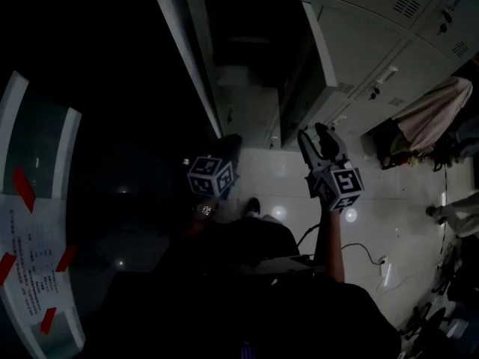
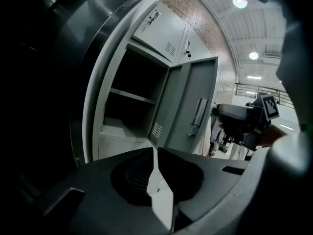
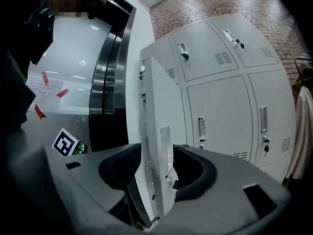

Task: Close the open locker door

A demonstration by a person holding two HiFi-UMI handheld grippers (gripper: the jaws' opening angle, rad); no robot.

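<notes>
Much of the head view is lost in darkness, and the left half and foreground can barely be made out. The left gripper (image 1: 227,148) is seen only as a dark shape above its cube (image 1: 211,176), so its jaws cannot be read here. The door (image 1: 318,58) is seen standing out from the lockers (image 1: 389,43). Its lower end is just beside the right gripper (image 1: 318,137), whose jaws are seen spread.

In the left gripper view, the left third is blacked out by a dark curved surface, and the right edge is covered by a blurred pale shape. The left gripper's jaws are shown brought together at the tips, with nothing pinched. Only pale floor (image 2: 161,195) is seen through the wedge behind them. Ahead, a shelf (image 2: 129,96) is shown inside the open locker, and the door is seen ajar.

In the right gripper view, the door is seen edge-on, and its bottom is cut off by the gripper body. The jaws are held wide apart with the door's edge between them, unpinched. Contact with the right jaw cannot be settled.
</notes>
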